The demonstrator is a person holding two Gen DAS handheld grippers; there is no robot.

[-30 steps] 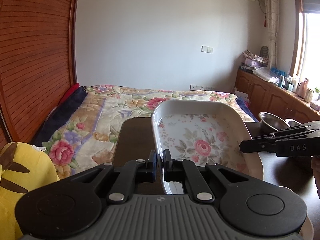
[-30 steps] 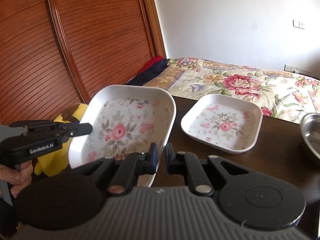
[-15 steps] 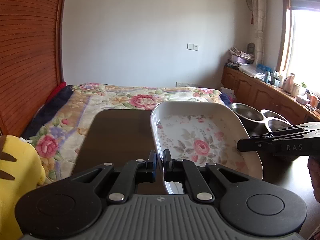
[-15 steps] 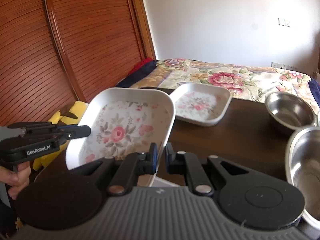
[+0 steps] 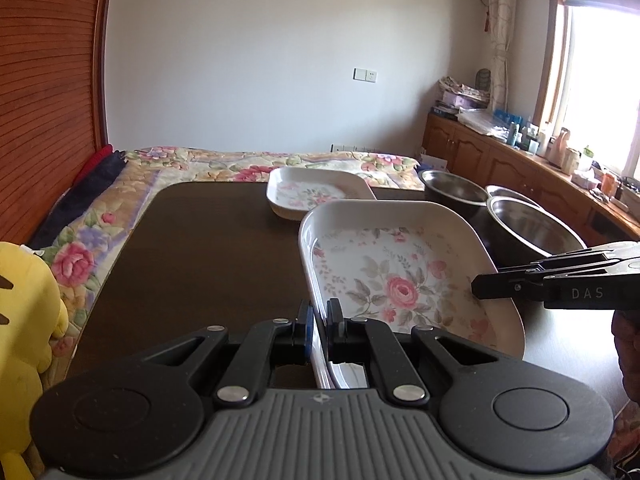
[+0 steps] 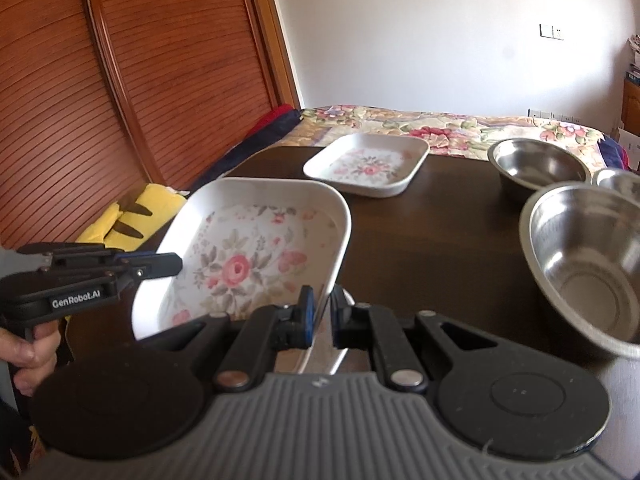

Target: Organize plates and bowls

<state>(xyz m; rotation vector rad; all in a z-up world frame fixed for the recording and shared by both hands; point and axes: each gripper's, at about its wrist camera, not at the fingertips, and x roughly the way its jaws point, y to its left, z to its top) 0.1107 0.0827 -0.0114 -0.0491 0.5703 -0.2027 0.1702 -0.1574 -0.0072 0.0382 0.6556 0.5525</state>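
White with a rose print, a large square plate (image 5: 404,276) is held above the dark surface (image 5: 208,248), gripped on two opposite rims. The left hand-held gripper (image 5: 320,320) is clamped on the plate's near left rim, the edge seen pinched between its two fingers. The right hand-held gripper (image 6: 322,312) is clamped on the opposite rim in the same way; in the left wrist view it (image 5: 480,286) is seen from the side, reaching in at the plate's right edge. In the right wrist view the left hand-held gripper (image 6: 176,266) is seen from the side at the plate's (image 6: 248,256) left edge, its handle held by a hand (image 6: 28,352) at the frame's lower left.

A smaller plate (image 6: 368,164) of the same flowered pattern is set flat on the surface further off, near the far edge, apart from the held plate. Three steel bowls are noted on the right side of the surface: a large bowl (image 6: 588,260) nearest, a medium bowl (image 6: 536,164) behind it, and a small bowl (image 6: 618,180) only partly seen between them at the frame edge.

Beyond the surface a bed (image 5: 256,162) with a flowered quilt is seen. A yellow plush toy (image 6: 132,220) lies off the surface's left side, beside slatted wooden doors (image 6: 120,80).
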